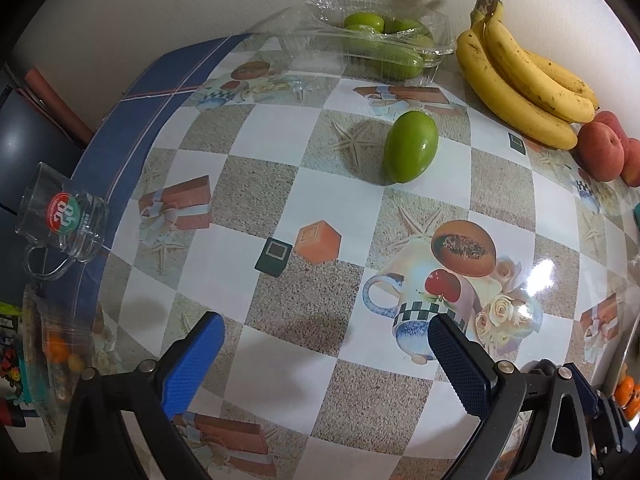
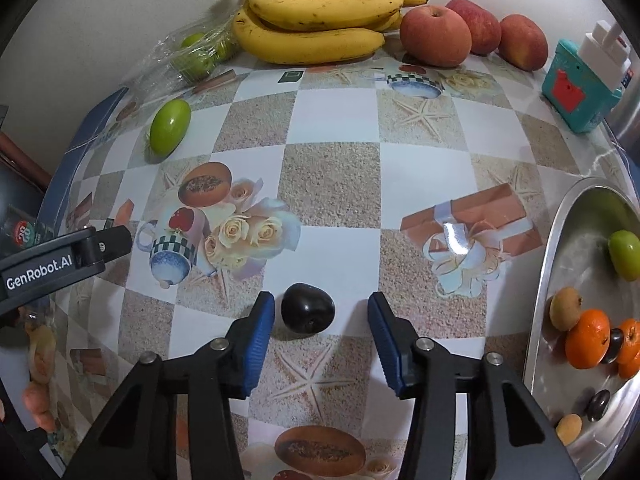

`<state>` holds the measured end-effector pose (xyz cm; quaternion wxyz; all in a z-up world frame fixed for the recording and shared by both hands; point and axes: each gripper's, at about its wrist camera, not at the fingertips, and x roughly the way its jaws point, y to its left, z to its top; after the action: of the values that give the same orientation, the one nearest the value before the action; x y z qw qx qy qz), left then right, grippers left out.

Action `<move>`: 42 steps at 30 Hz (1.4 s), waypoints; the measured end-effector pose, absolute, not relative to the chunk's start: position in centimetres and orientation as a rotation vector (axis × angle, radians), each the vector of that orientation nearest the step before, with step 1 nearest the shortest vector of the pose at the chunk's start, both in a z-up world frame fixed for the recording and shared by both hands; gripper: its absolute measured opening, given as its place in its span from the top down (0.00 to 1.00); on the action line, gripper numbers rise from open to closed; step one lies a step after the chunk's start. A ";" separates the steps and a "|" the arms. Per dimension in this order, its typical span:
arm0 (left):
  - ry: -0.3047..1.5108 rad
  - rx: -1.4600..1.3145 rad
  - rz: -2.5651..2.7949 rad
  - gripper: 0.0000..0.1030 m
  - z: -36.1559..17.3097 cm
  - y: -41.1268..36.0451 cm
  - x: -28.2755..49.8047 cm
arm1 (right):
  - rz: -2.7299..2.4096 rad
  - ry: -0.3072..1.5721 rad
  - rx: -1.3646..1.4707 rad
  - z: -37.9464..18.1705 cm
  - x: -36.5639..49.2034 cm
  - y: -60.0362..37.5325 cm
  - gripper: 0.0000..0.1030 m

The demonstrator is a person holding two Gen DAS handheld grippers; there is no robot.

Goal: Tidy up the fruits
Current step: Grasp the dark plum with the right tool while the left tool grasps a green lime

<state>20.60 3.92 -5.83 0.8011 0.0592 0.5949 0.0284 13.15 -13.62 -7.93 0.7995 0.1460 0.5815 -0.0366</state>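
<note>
Through my left wrist camera, my left gripper (image 1: 326, 344) hangs over bare tablecloth (image 1: 280, 184) with its jaws spread wide and nothing between them. The loose green fruit (image 1: 410, 146) lies well ahead of these fingers and a little to their right, its long axis tilted so the far end leans right; beyond it sit the clear tray of green fruit (image 1: 380, 46) and the bananas (image 1: 520, 76). Through my right wrist camera, my right gripper (image 2: 321, 312) stands partly open, straddling the dark plum (image 2: 307, 309). The plum rests on the cloth off-centre in the gap: my left pad looks to be touching or just beside it, while the right pad stands clearly apart, so I have no hold on it yet. It is nearly round, with its dimple facing me. The steel tray (image 2: 560, 264) holding the sorted fruit lies to my right, so this hand, I judge, is the one placed for the plum.
</note>
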 end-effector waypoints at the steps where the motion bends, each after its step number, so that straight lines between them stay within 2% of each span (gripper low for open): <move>1: 1.276 0.128 0.061 0.00 -5.9 3.9 20.6 | -0.078 1.247 0.313 -7.9 13.1 -13.6 0.56; 7: 1.274 0.129 0.060 0.00 -5.8 3.9 20.6 | -0.072 1.249 0.301 -7.9 13.1 -13.4 0.67; 14: 1.265 0.137 0.051 0.00 -5.6 3.6 20.5 | -0.059 1.249 0.308 -7.9 13.2 -13.2 0.74; 33: 1.253 0.143 0.008 0.01 -5.1 2.3 20.4 | -0.063 1.199 0.363 -5.9 13.0 -14.8 0.74; 42: 1.152 0.255 -0.033 0.01 -3.3 0.1 21.4 | -0.132 1.134 0.354 -3.2 13.0 -17.2 0.74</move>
<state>21.36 0.10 -3.27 0.8309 0.1202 0.5431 -0.0155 13.05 -17.17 -3.16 0.8266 0.1668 0.5339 -0.0623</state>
